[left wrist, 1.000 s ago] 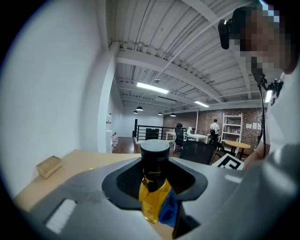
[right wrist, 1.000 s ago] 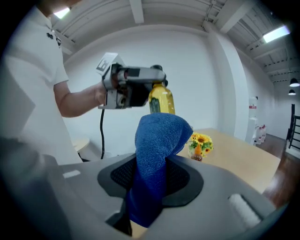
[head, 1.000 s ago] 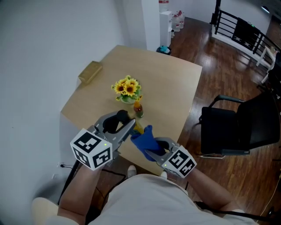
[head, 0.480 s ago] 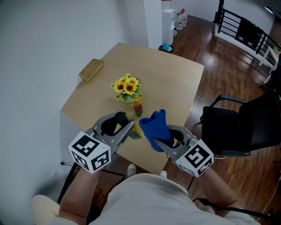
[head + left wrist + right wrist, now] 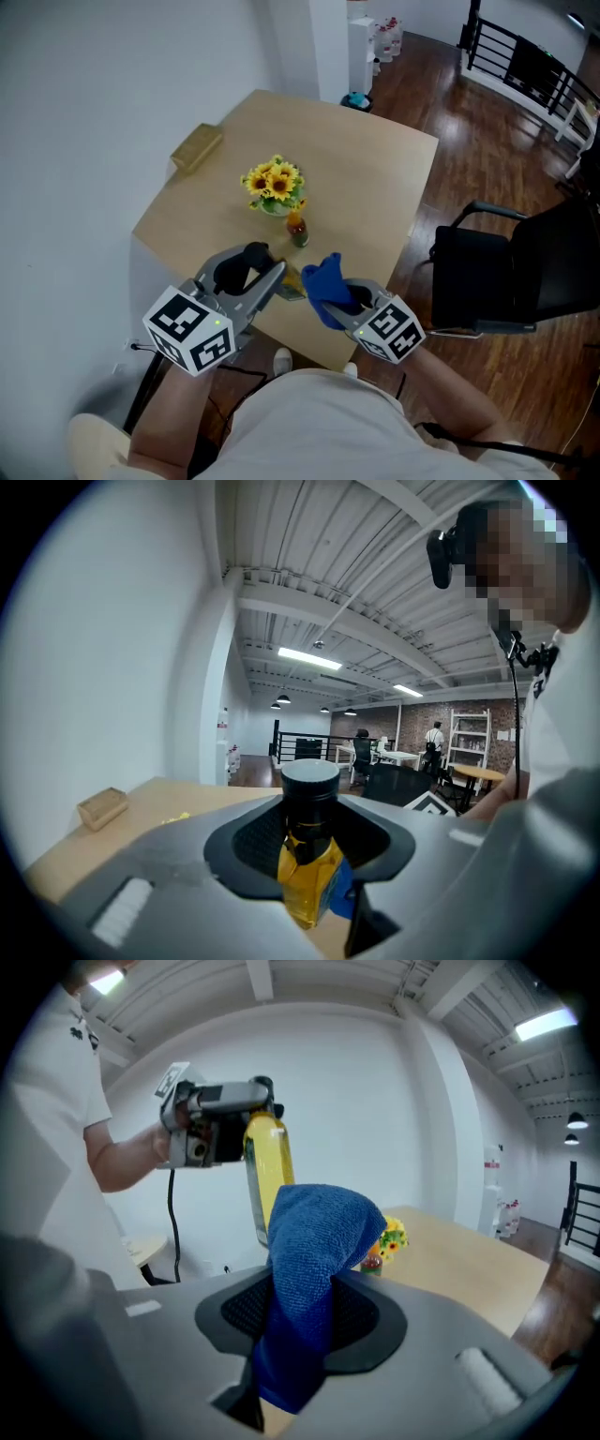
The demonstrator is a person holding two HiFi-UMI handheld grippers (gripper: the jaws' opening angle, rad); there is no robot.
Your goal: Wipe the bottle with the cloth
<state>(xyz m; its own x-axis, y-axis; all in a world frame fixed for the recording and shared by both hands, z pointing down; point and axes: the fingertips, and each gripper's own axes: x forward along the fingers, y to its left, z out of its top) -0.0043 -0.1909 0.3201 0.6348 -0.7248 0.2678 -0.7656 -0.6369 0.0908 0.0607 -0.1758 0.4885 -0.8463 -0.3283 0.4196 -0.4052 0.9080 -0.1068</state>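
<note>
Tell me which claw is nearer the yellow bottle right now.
Left. The left claw is shut on the yellow bottle near its cap. The right claw, shut on the blue cloth, sits just right of it; whether cloth touches bottle is unclear.

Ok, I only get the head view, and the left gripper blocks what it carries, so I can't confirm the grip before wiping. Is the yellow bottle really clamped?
Observer: Yes. The left gripper view shows the left gripper shut on the clear bottle of yellow liquid, just below its black cap.
Operator: And the cloth?
Observer: The right gripper view shows the right gripper shut on the blue terry cloth, whose free end stands up and folds over above the jaws.
Operator: Is it touching the bottle?
Observer: In that view the cloth overlaps the bottle's lower part, but I cannot tell whether they touch.
</note>
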